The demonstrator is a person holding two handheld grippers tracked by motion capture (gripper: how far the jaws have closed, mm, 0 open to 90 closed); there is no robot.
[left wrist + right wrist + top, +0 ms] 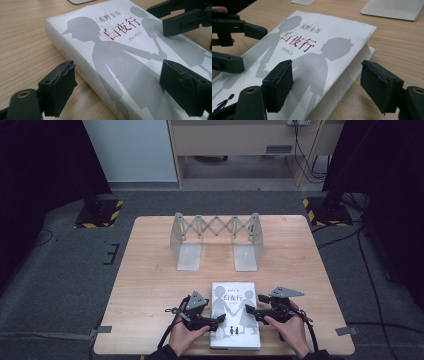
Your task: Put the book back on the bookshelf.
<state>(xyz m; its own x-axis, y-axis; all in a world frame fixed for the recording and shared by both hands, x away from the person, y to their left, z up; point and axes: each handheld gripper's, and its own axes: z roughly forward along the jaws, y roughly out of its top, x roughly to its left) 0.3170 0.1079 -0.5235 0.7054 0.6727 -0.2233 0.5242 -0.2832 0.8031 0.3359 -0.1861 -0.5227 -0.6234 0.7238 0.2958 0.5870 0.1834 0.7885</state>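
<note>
At near desk edge, your left gripper [220,321] and right gripper [250,312] flank white book [235,317], jaws open, nothing gripped

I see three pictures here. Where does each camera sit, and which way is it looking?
High view: above the person's side, looking forward and down on the table, book and folding rack; both hands with left gripper and right gripper show.
Left gripper view: rides that gripper, looking across the book's spine side; its two black jaws rise below.
Right gripper view: rides that gripper, facing the book's page edge between open jaws.
Shared: the white book's cover; each gripper view also catches the other gripper.
</note>
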